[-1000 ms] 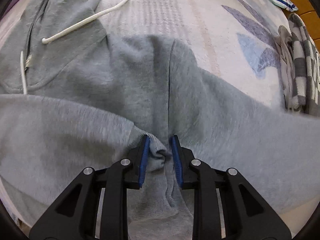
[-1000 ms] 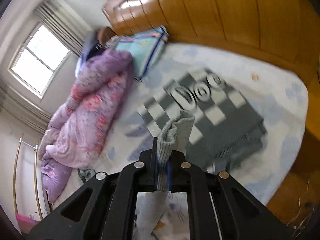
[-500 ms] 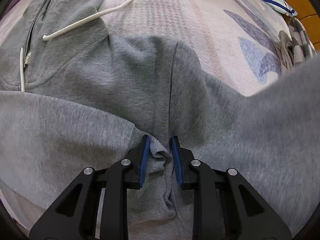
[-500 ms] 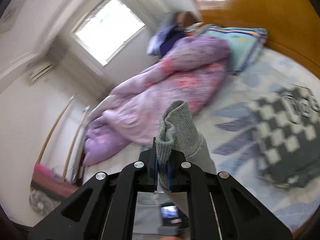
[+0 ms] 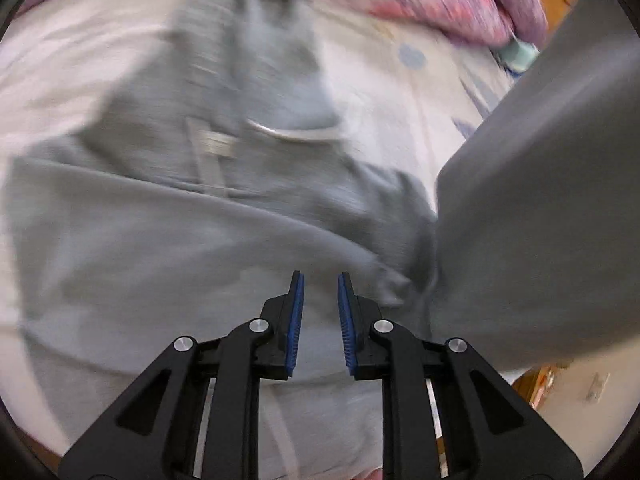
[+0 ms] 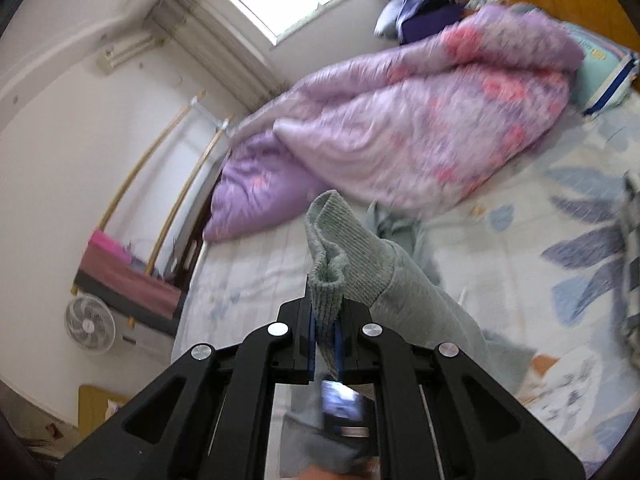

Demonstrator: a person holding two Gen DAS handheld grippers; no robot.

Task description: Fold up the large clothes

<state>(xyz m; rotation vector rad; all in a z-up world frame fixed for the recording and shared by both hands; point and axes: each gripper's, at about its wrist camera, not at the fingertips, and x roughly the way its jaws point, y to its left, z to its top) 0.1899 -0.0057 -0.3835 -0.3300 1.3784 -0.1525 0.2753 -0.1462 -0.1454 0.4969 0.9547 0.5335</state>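
Ahead of the left gripper's (image 5: 320,292) blue pads lies a plain grey hoodie (image 5: 192,236) with a white drawcord (image 5: 292,134). Between the right gripper's (image 6: 325,312) blue pads sits its grey ribbed cuff (image 6: 340,248). Beyond it: a lilac quilt (image 6: 420,128) with pink blotches, and a white sheet (image 6: 560,216) printed with blue-grey leaves.

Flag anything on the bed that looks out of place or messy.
The purple quilt lies bunched in a heap along the bed's far side. The grey hoodie is only half folded, its sleeve cuff pinched in the right gripper.
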